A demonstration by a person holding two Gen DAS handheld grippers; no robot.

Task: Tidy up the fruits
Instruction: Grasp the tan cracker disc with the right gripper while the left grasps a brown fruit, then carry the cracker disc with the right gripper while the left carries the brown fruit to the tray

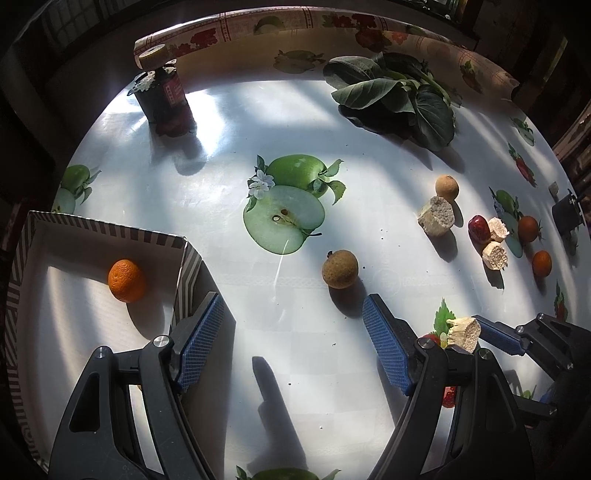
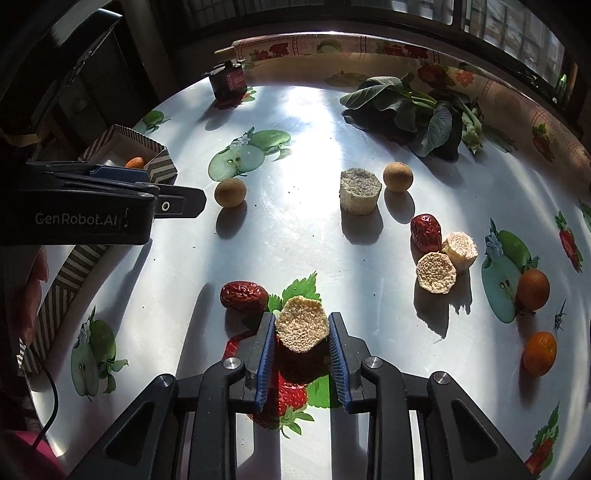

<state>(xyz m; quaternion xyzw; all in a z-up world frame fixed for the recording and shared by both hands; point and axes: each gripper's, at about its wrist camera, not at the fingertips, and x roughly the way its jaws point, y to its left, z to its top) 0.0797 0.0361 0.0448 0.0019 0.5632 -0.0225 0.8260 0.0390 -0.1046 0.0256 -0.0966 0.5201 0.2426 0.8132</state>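
Note:
My left gripper is open and empty above the table, beside a striped box that holds one orange kumquat. A brown longan lies just ahead of it. My right gripper is shut on a pale puffed snack chunk, held just above the table; it also shows in the left wrist view. A red date lies left of it. Farther right are another date, two snack chunks, a second longan and two kumquats.
A bunch of leafy greens lies at the back right. A dark jar stands at the back left. A larger snack chunk sits mid-table. The round table's cloth edge curves behind; the striped box also shows at left.

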